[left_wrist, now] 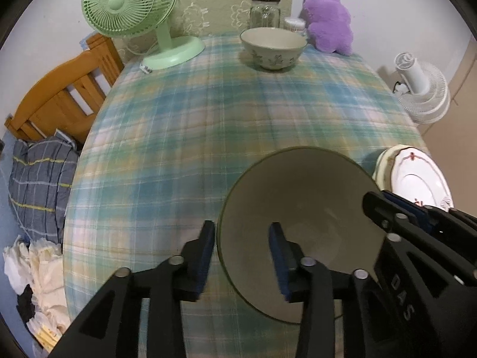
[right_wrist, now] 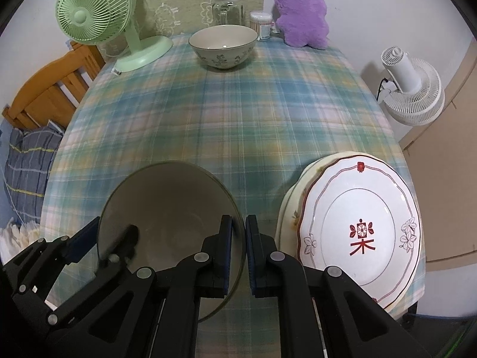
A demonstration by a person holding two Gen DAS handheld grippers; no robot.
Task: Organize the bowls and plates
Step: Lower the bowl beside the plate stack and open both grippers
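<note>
Jaws of the right gripper (right_wrist: 238, 256) pinch the near bowl's (right_wrist: 167, 208) right rim; the left gripper (left_wrist: 241, 259) straddles its left rim, pads apart. Lower centre of frame, that bowl is probably heavy, stiff, glazed-slick and breakable, so grip the rim. Stacked plates (right_wrist: 357, 226) sit lower right, the floral bowl (right_wrist: 223, 46) upper centre. Near bowl's underside is hidden.

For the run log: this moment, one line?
near bowl | left gripper: jaws open astride rim | right gripper: jaws shut on rim
</note>
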